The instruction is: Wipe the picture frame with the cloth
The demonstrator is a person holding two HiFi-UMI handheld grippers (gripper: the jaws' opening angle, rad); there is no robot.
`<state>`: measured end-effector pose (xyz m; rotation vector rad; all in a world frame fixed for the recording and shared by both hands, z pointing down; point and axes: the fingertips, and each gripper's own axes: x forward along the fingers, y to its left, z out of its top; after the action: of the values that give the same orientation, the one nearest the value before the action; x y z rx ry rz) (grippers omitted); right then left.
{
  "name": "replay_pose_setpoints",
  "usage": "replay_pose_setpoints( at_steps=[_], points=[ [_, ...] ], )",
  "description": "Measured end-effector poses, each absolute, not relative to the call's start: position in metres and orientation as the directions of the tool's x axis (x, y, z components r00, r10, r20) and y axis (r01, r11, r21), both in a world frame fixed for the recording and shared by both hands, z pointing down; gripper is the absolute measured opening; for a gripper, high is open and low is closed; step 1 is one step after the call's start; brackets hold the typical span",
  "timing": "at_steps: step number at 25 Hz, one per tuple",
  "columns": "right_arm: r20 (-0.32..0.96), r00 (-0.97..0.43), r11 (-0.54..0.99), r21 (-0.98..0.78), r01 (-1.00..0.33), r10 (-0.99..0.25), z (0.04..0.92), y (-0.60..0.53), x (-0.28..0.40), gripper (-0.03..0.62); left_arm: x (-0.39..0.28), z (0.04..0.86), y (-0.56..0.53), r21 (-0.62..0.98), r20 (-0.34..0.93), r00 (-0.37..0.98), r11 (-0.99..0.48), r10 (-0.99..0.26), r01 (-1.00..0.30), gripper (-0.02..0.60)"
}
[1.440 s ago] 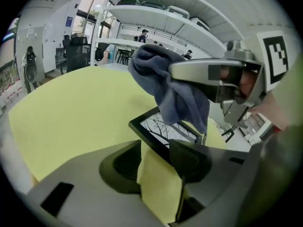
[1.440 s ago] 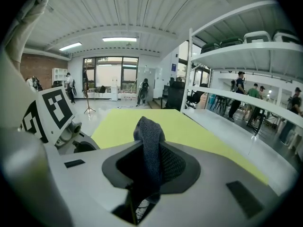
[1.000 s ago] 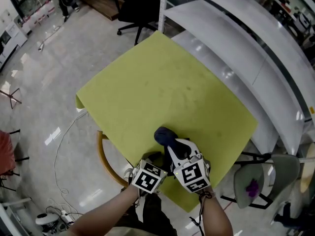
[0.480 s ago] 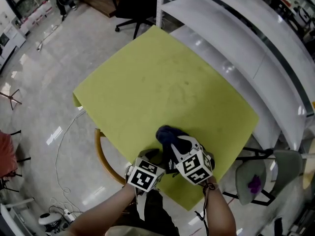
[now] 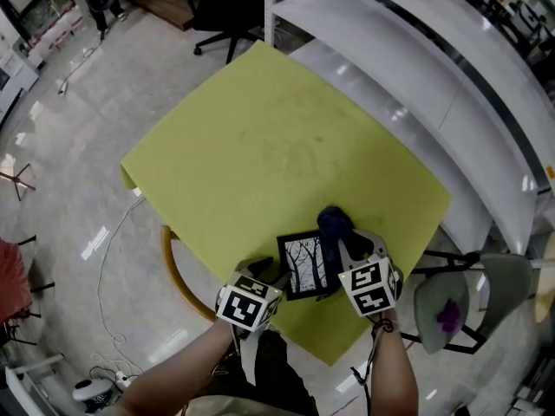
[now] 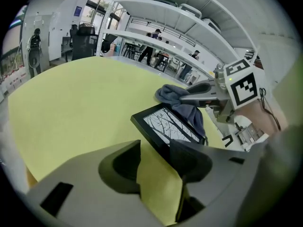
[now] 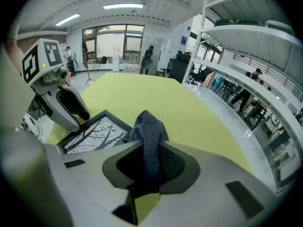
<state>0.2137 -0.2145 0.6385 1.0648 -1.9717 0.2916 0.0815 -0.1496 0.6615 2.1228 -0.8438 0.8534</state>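
- Centrally, a black picture frame (image 5: 305,265) with a print of bare branches lies flat on the table (image 5: 260,137), near its close edge; the table is covered in yellow-green.
- At the frame's near left corner rests the left gripper (image 5: 267,277), pointing steeply down at the table.
- In the left gripper view its fingers (image 6: 118,167) stand wide apart and are closing. Mostly yellow-green table shows in the gap, and the near edge of the picture frame (image 6: 168,126) runs in against the right-hand finger. Whether that finger touches the frame cannot be told.
- On the frame's right side sits the right gripper (image 5: 347,245), also angled down.
- In the right gripper view its fingers (image 7: 182,167) are clamped on a dark blue-grey cloth (image 7: 149,136), which rises above the fingertips as a folded bunch.
- From the head view the cloth (image 5: 336,224) lies at the frame's far right corner, touching it. The left gripper view shows the cloth (image 6: 182,103) draped over that end of the frame.
- Beyond the table stand white shelving (image 5: 434,68) to the right and a black office chair (image 5: 227,11) on the glossy floor (image 5: 69,137).
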Motion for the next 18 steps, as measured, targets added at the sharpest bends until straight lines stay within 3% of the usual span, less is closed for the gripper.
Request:
replay_pose_setpoints(
  at_steps=[5, 10, 18],
  points=[
    [0.682, -0.419, 0.626, 0.073, -0.777, -0.599, 0.600, -0.209, 0.200, 0.079, 0.081, 0.662, -0.149, 0.350, 0.766, 0.572, -0.556, -0.294, -0.754, 0.196],
    [0.597, -0.645, 0.777, -0.057, -0.627, -0.477, 0.577, -0.189, 0.134, 0.078, 0.082, 0.662, -0.149, 0.351, 0.766, 0.571, -0.552, -0.296, -0.756, 0.196],
    [0.675, -0.685, 0.871, -0.129, -0.473, -0.273, 0.627, -0.162, 0.081, 0.078, 0.082, 0.660, -0.149, 0.355, 0.764, 0.576, -0.555, -0.291, -0.752, 0.195]
  ],
)
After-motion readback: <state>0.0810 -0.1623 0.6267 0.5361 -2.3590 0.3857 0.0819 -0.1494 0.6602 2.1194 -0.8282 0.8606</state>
